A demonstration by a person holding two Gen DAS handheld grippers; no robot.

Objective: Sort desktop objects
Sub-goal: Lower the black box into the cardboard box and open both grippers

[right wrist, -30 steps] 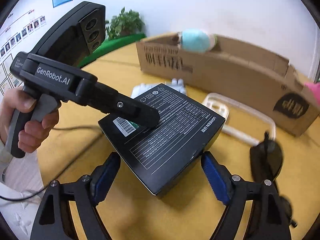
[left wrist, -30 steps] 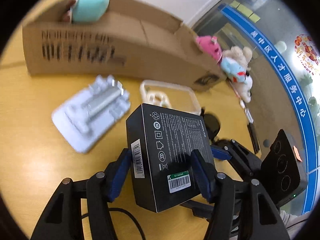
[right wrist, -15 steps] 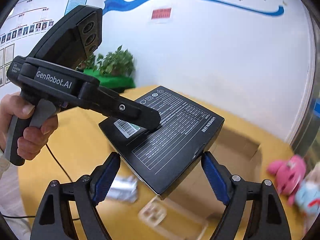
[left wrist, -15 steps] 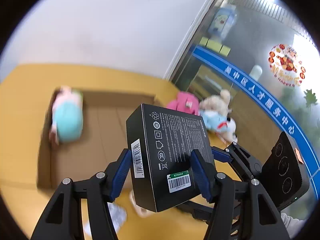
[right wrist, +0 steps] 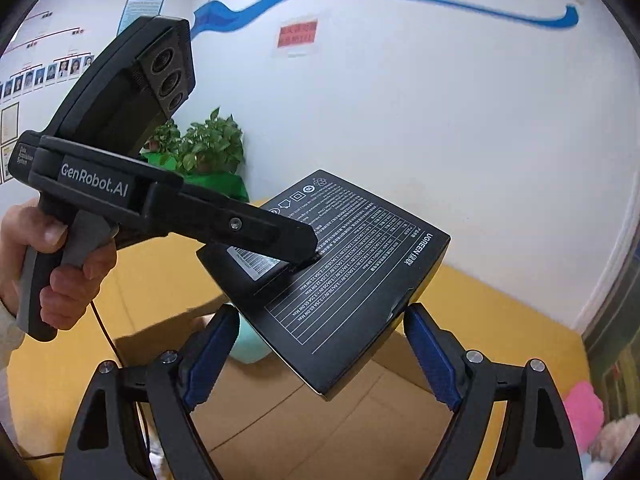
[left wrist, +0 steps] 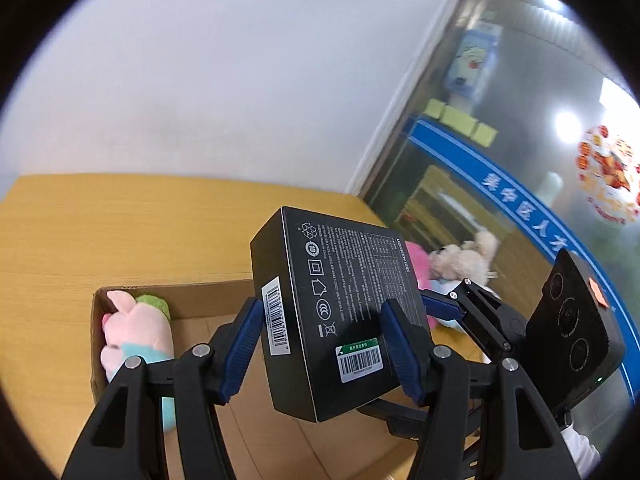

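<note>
Black box (left wrist: 340, 320) pinched across its sides by left gripper (left wrist: 324, 350) and right gripper (right wrist: 320, 360), held aloft over open cardboard carton (left wrist: 248, 432) containing a plush toy (left wrist: 138, 340).

yellow table (left wrist: 120, 224), cardboard box (left wrist: 276, 432), plush toys (left wrist: 464, 260)
</note>
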